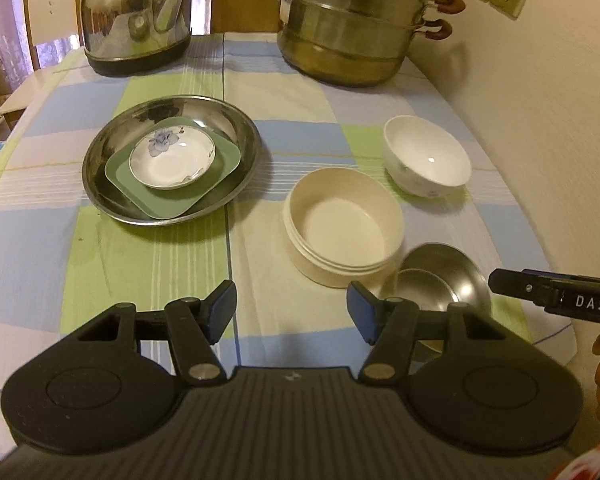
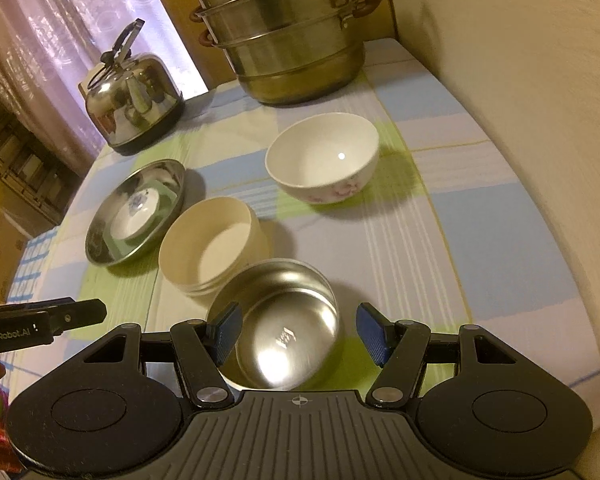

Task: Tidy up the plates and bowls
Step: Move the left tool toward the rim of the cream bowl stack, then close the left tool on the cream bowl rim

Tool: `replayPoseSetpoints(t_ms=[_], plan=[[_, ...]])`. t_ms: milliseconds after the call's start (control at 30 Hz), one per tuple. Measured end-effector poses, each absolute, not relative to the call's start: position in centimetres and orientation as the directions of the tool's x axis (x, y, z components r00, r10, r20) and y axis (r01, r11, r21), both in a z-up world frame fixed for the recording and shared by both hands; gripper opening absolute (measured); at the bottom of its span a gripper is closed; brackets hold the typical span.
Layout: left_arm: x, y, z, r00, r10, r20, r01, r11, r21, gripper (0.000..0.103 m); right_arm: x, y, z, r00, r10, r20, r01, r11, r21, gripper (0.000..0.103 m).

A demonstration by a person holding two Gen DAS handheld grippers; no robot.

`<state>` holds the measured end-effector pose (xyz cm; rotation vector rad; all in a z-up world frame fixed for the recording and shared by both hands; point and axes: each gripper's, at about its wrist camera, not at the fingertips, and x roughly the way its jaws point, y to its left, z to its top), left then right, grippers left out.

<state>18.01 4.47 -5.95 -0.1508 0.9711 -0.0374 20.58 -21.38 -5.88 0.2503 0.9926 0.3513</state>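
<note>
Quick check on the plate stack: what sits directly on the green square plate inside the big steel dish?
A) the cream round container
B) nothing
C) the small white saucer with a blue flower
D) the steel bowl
C: the left wrist view shows the small white saucer with its blue flower resting on the green square plate, which lies in the big steel dish.
</note>
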Motion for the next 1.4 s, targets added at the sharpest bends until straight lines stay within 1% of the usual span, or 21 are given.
replayPoseSetpoints(t_ms=[100,533,700,833,900,933,967,1067,1400], plan=[[19.2,5.0,-6.7,0.552,-0.109,-0.827,-0.031,0.988,-0.152,0.054,21.6,-20.7,-6.3,0.497,0.398,-0.771,-0.176,0.917,0.359,0.063],[23.4,5.3,-8.6,0.524,-0.154,-0.838,0.009,0.985,-0.175,0.052,25.7,-17.9,-7.9,0.486,0.401,-0.776,-0.188,0.916,0.355,0.063],[24.8,5.0,-9.3,0.509,-0.166,-0.844,0.023,0.983,-0.18,0.046,27.0,-17.0,-8.3,0.486,0.405,-0.774,-0.201,0.914,0.352,0.063],[25.9,4.8,-9.7,0.502,-0.175,-0.847,0.037,0.983,-0.181,0.044,28.1,-16.2,-8.7,0.482,0.407,-0.776,-0.214,0.913,0.346,0.063],[26.5,4.7,-10.1,0.496,-0.179,-0.85,0.039,0.982,-0.184,0.041,28.4,-15.8,-9.0,0.477,0.412,-0.777,-0.227,0.911,0.344,0.059],[26.7,4.6,-10.2,0.492,-0.179,-0.852,0.039,0.982,-0.184,0.039,28.6,-15.6,-9.1,0.471,0.413,-0.779,-0.234,0.91,0.341,0.053],[27.0,4.6,-10.4,0.488,-0.179,-0.854,0.039,0.982,-0.184,0.037,28.9,-15.4,-9.4,0.465,0.412,-0.784,-0.24,0.911,0.337,0.049],[27.5,4.6,-10.8,0.481,-0.177,-0.859,0.036,0.983,-0.183,0.035,29.4,-14.9,-9.9,0.454,0.412,-0.79,-0.246,0.91,0.333,0.045],[28.4,4.7,-11.9,0.457,-0.182,-0.871,0.033,0.982,-0.188,0.03,30.1,-13.9,-11.0,0.417,0.411,-0.81,-0.258,0.909,0.329,0.036]])
